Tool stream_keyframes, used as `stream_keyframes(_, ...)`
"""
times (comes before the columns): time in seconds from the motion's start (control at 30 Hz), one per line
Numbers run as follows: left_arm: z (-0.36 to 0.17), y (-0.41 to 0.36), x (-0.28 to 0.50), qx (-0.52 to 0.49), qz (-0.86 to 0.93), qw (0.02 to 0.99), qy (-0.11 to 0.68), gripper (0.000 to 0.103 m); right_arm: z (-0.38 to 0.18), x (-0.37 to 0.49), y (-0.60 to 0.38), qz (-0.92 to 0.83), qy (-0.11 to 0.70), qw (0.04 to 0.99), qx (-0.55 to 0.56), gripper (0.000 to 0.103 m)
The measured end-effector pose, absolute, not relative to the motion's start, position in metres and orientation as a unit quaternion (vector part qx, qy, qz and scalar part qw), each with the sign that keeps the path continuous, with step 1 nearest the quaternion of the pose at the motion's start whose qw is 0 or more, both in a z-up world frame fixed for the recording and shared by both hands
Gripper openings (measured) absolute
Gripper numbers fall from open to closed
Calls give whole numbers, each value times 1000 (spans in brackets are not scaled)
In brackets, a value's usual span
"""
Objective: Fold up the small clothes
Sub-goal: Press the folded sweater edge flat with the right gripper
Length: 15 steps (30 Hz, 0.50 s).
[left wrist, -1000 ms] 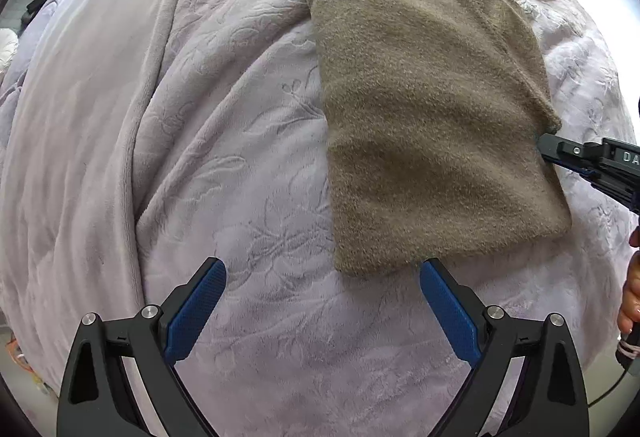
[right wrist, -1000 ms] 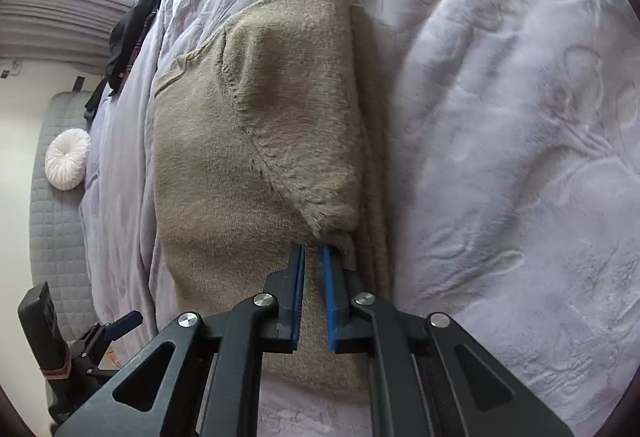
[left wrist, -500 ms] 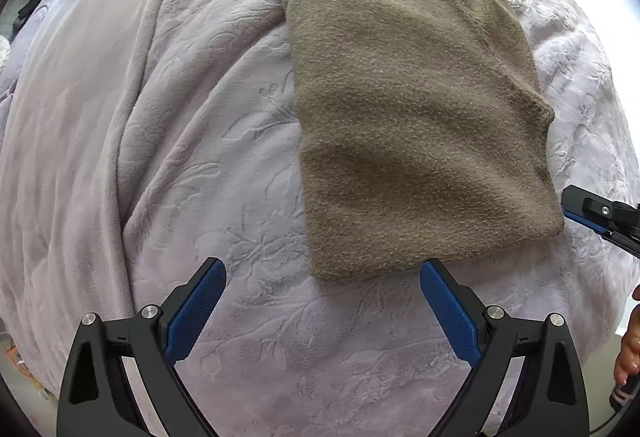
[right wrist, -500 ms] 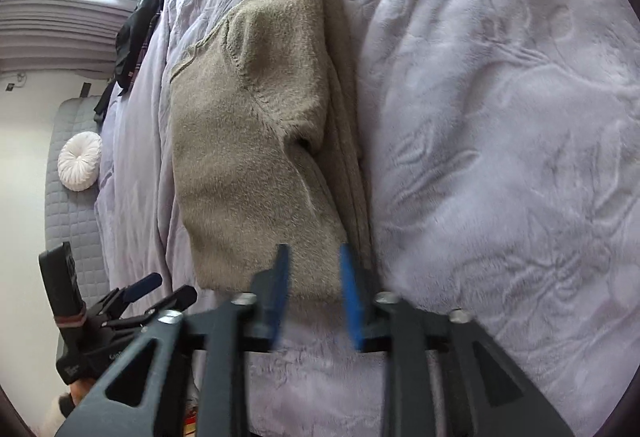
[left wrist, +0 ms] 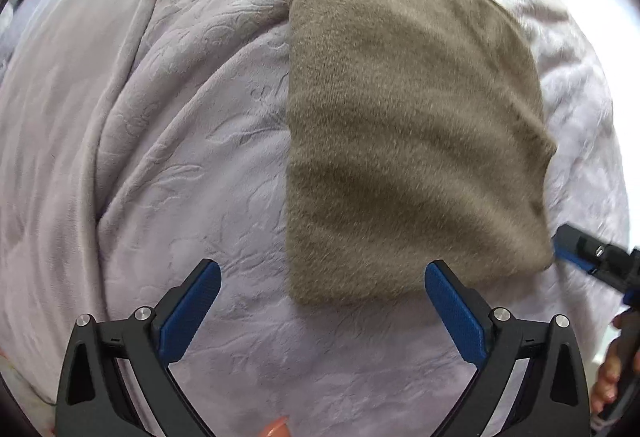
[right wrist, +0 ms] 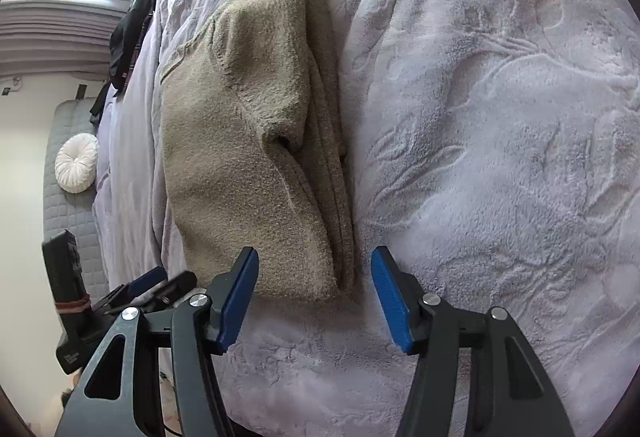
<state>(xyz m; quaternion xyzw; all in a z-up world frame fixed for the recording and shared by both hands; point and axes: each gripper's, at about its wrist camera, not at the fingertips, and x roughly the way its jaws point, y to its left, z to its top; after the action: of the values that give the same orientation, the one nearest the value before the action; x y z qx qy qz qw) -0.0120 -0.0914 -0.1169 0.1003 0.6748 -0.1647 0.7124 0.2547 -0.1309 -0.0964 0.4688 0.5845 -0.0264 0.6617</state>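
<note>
A folded olive-brown fleece garment (left wrist: 404, 125) lies flat on the pale lilac blanket (left wrist: 168, 125). My left gripper (left wrist: 322, 271) hovers straight above the garment's near edge, open wide, with nothing between its blue pads. In the right wrist view the same garment (right wrist: 244, 141) lies just beyond my right gripper (right wrist: 314, 257). Its jaws are opening, and the garment's near corner sits between the fingertips without being pressed. The right gripper's tip (left wrist: 580, 251) also shows beside the garment's right corner in the left wrist view.
The embossed lilac blanket (right wrist: 500, 157) covers the whole bed, with folds on the left. Dark clothes (right wrist: 132, 29) lie at the bed's far end. A white round cushion (right wrist: 76, 163) rests on a grey quilted seat beside the bed. A person's fingers (left wrist: 612, 377) show at the lower right.
My right gripper let go of the garment's folded edge, drew back a little and spread its jaws. The garment now lies flat. The left gripper stayed open above it.
</note>
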Motion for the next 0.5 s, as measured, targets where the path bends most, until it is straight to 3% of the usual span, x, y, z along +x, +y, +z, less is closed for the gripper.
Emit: stream_keyframes(0.5,-138,-95,34,139,-144,702,684,102,-95,285,-161,-19,565,685,461,65)
